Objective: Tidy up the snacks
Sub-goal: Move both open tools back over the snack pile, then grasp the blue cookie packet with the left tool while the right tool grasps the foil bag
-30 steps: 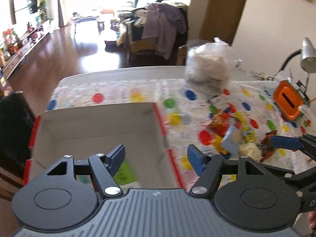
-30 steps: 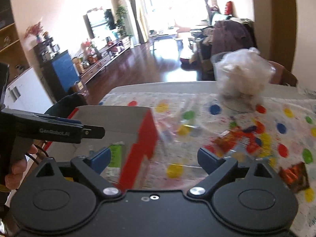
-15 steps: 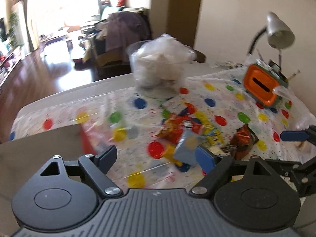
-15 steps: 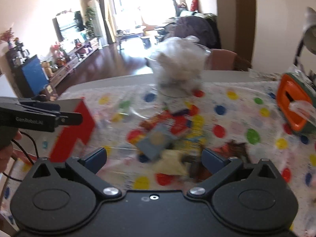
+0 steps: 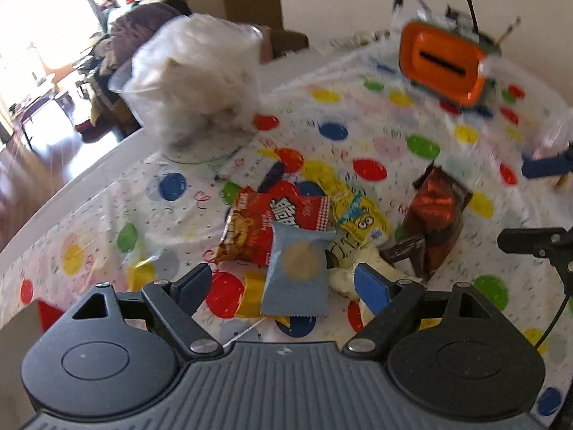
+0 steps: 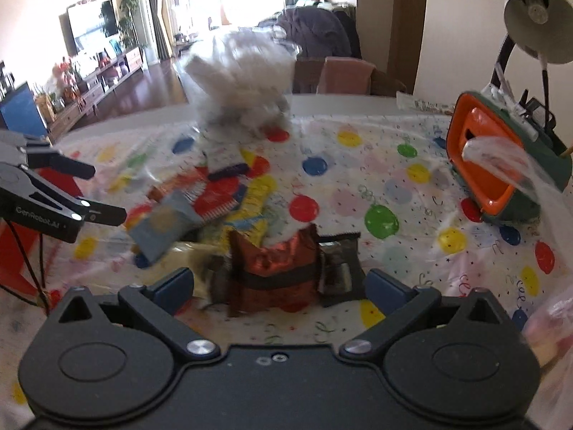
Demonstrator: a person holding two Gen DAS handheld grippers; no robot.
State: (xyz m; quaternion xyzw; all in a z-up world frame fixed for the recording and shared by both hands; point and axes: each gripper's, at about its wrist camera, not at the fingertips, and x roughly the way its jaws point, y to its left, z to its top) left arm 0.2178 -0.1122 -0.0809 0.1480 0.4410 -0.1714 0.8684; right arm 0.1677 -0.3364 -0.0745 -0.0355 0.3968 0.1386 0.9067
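Observation:
A pile of snack packets lies on the dotted tablecloth [image 5: 358, 136]. A light blue packet [image 5: 297, 268] lies between the fingers of my open left gripper [image 5: 283, 283], with a red packet [image 5: 283, 211], a yellow packet [image 5: 358, 215] and a brown foil packet [image 5: 435, 215] behind it. My open right gripper [image 6: 281, 285] hovers right over the brown foil packet [image 6: 275, 268], fingers on either side. The blue packet [image 6: 161, 225] lies to its left. The red cardboard box [image 6: 18, 247] shows at the left edge.
A clear bag of white items [image 5: 200, 79] stands at the back of the table. An orange and green box [image 6: 501, 165] and a desk lamp [image 6: 537, 14] stand at the right. The left gripper's fingers [image 6: 71, 193] show at the left of the right wrist view.
Both grippers have swung right, away from the cardboard box and over the snack pile. Both stay open and empty.

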